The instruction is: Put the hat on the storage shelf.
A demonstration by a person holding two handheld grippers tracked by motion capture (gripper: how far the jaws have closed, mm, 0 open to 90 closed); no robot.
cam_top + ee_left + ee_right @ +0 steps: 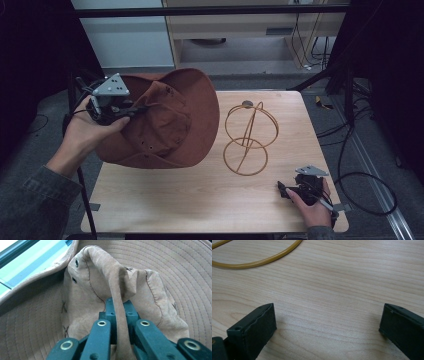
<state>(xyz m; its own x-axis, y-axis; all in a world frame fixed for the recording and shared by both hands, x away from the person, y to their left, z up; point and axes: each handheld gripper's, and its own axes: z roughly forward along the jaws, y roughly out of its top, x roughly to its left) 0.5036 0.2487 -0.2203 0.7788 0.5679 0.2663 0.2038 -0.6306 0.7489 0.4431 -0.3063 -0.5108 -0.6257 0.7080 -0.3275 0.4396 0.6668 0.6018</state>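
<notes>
Left tool (131, 111): jaws pinched on a crown fold of the brown brimmed hat (165, 120), held aloft, left of frame.
Right tool (285, 188): jaws wide apart, nothing held, lower right on worktop (200, 195).
Wire hat stand (248, 136): upright, centre of worktop.

A light wooden table (210, 200) with visible grain stands on a grey floor (350, 125). Behind it sits a pale wooden cabinet (225, 25), with a white panel (130, 40) to its left. A dark horizontal bar (210, 11) crosses the top. Black cables (370, 175) loop over the floor on the right, beside a metal rail (385, 200). Both sides fall into shadow.
</notes>
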